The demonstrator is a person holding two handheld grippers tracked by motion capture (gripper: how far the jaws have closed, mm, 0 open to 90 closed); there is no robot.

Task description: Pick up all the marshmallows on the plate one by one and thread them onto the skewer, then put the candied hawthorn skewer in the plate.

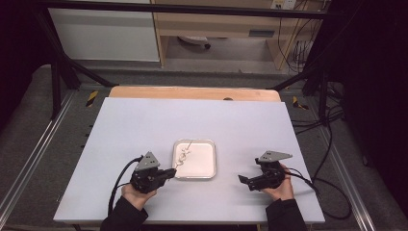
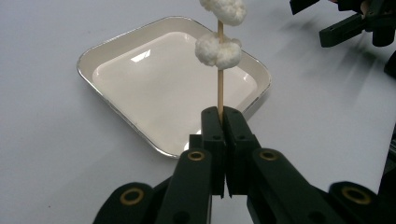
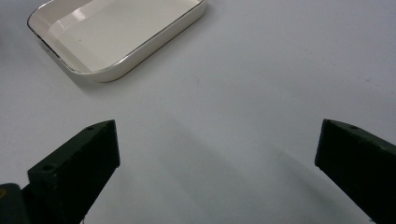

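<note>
A thin wooden skewer (image 2: pixel 220 91) carries two white marshmallow-like lumps (image 2: pixel 217 50) and is held over a white square tray (image 2: pixel 116 107). My left gripper (image 2: pixel 223 114) is shut on the skewer's lower end. From above, the left gripper (image 1: pixel 171 172) sits at the tray's (image 1: pixel 210 163) left edge, and the skewer (image 1: pixel 185 153) slants up over the tray. My right gripper (image 1: pixel 244 180) rests low over the table to the tray's right, jaws wide apart and nothing between them. In the right gripper view the tray (image 3: pixel 154 44) lies up and to the left of the open jaws (image 3: pixel 217 149).
The white tabletop (image 1: pixel 144 125) has a wooden strip (image 1: pixel 192 92) along its far edge. Black frame posts and cables (image 1: pixel 327 149) stand around the table. In the left gripper view, the right gripper (image 2: pixel 355 25) shows at top right.
</note>
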